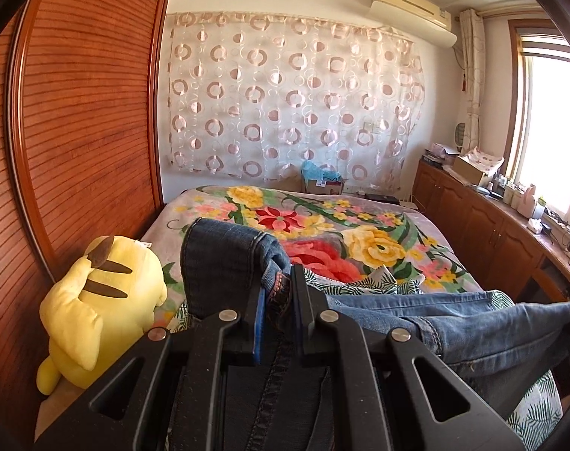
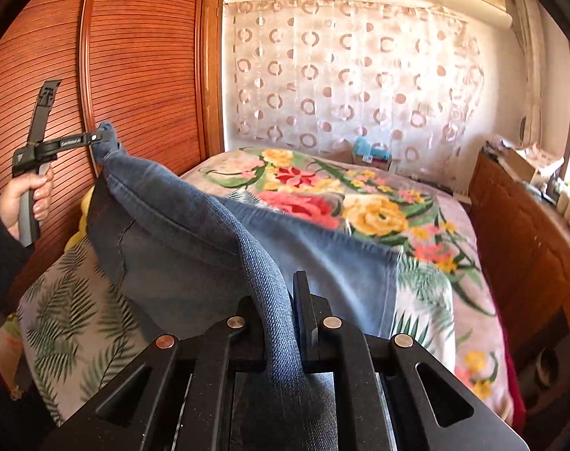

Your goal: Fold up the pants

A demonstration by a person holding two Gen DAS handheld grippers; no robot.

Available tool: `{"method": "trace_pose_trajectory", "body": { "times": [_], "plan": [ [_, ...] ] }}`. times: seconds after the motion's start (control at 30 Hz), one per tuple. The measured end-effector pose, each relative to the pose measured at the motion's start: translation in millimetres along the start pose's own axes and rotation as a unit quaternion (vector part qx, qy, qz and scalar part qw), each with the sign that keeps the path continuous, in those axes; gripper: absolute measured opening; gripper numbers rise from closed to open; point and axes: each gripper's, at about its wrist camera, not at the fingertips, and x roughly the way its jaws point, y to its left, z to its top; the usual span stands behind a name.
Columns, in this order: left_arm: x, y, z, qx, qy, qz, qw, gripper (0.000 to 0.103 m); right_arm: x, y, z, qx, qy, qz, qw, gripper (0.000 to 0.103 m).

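The blue jeans [image 2: 194, 240] hang lifted off the bed, stretched between both grippers. In the left wrist view my left gripper [image 1: 279, 282] is shut on a thick seamed edge of the jeans [image 1: 228, 251], and the paler denim trails off to the right. My right gripper [image 2: 277, 289] is shut on a rolled fold of denim that runs back between its fingers. The right wrist view also shows the left gripper [image 2: 102, 136] up at the left, pinching the far corner of the jeans, with a person's hand [image 2: 29, 195] on its handle.
The bed carries a floral blanket [image 2: 378, 210] and a leaf-print cloth [image 2: 67, 319] under the jeans. A yellow plush toy [image 1: 100, 300] sits at the bed's left edge against the wooden wardrobe [image 1: 78, 112]. Low wooden cabinets [image 1: 484, 221] line the right side below the window.
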Motion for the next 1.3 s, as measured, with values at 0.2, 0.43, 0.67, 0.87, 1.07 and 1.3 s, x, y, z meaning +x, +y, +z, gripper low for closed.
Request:
{"method": "trace_pose_trajectory", "body": {
  "times": [0.2, 0.43, 0.67, 0.87, 1.07, 1.3],
  "plan": [
    [28, 8, -2, -0.009, 0.014, 0.001, 0.9999, 0.013, 33, 1, 17, -0.019, 0.005, -0.006, 1.000, 0.010],
    [62, 6, -14, -0.004, 0.041, 0.008, 0.9991, 0.013, 87, -12, 26, -0.019, 0.036, -0.009, 0.999, 0.010],
    [88, 14, -23, -0.010, 0.066, 0.001, 0.9978, 0.013, 130, -16, 35, -0.013, 0.069, -0.016, 0.997, 0.010],
    [97, 18, -27, -0.019, 0.082, -0.009, 0.9964, 0.014, 147, -14, 44, -0.015, 0.080, -0.019, 0.996, 0.010],
    [85, 17, -28, -0.012, 0.074, 0.009, 0.9972, 0.040, 156, -11, 44, -0.017, 0.086, -0.022, 0.996, 0.010],
    [62, 12, -31, -0.011, 0.054, -0.012, 0.9984, 0.083, 161, -13, 44, -0.017, 0.093, -0.032, 0.995, 0.010]
  ]
}}
